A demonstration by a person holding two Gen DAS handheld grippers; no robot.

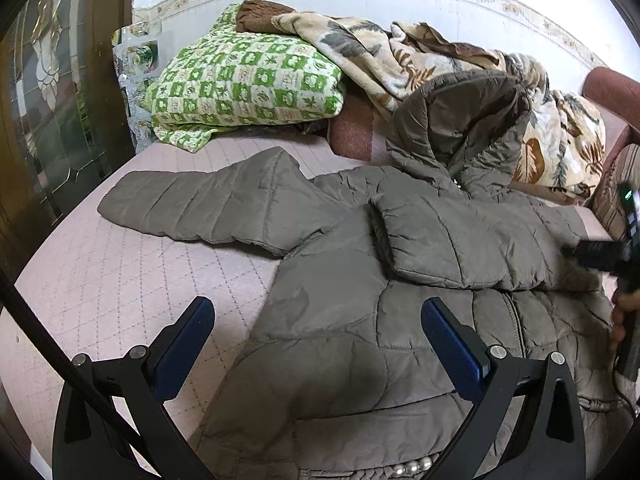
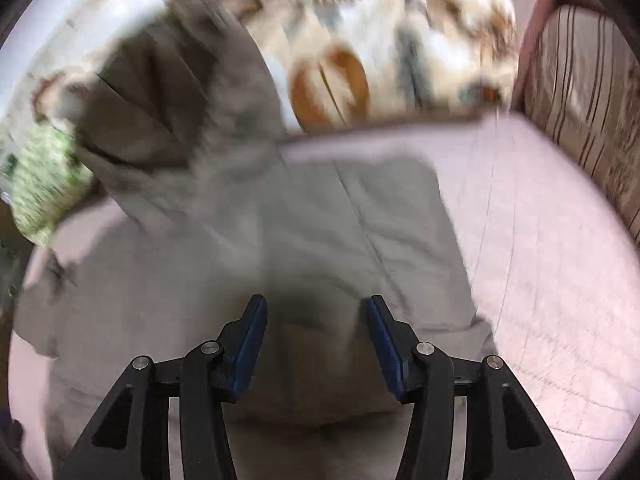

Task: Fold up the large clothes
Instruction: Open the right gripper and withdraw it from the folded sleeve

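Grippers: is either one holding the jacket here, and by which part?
Nothing is held. The left gripper and right gripper are both open above the grey jacket.

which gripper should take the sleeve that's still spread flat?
Left, probably. The unfolded sleeve lies on the left gripper's side of the jacket, jaws open. The right gripper, also open, hovers over the already folded sleeve opposite.

Right gripper [image 2: 316, 312]: jaws spread apart, nothing between them, poised over a grey quilted coat [image 2: 248, 240] lying on a pink bed cover [image 2: 540, 240]. Behind, blurred: floral blanket [image 2: 400, 40], green patterned pillow [image 2: 44, 184], striped cushion [image 2: 584, 92].
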